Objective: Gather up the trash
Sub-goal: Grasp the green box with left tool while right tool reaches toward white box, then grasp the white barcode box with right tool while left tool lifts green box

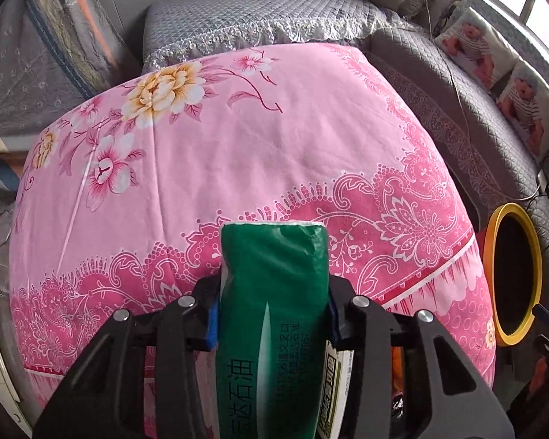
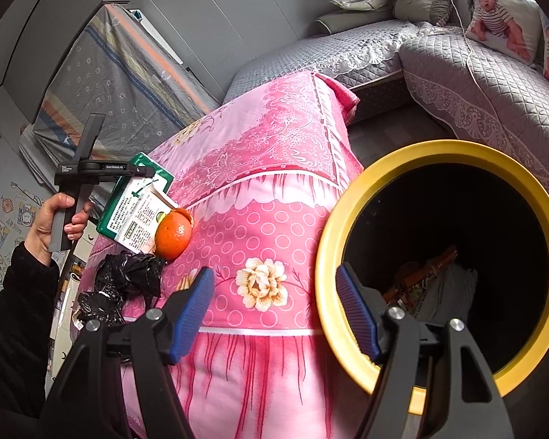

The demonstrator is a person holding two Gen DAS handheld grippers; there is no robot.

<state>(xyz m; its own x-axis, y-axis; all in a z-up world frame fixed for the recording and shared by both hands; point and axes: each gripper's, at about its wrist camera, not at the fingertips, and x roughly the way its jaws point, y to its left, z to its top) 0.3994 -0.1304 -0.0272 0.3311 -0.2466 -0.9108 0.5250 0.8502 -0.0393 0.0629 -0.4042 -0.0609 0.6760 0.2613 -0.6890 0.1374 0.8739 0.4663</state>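
- The green tissue pack (image 1: 274, 311) sits between the blue pads of my left hand-held gripper (image 1: 272, 320); both pads press its sides, so I read it as gripped, the jaws drawn in to the pack's width.
- From the right wrist view the same pack (image 2: 135, 201) shows its white printed face, tilted, at the near edge of the counter (image 2: 274, 190), which is draped in a pink floral cloth. A person's hand (image 2: 53, 219) in a black sleeve holds the left gripper's grey handle there.
- Touching the pack's lower corner is an orange peel (image 2: 174, 236), cupped like a half shell.
- Just beside the peel lies a crumpled black plastic bag (image 2: 128, 278), also on the pink cloth.
- My right hand-held gripper (image 2: 274, 314) stands open with nothing between its blue pads; one finger is over the counter's hanging cloth, the other over the rim of the bin.
- The yellow-rimmed bin (image 2: 325, 267) stands just beside the counter, dark inside, with some scraps visible at the bottom.
- Behind the counter runs a grey quilted sofa (image 2: 494, 84) with printed cushions.
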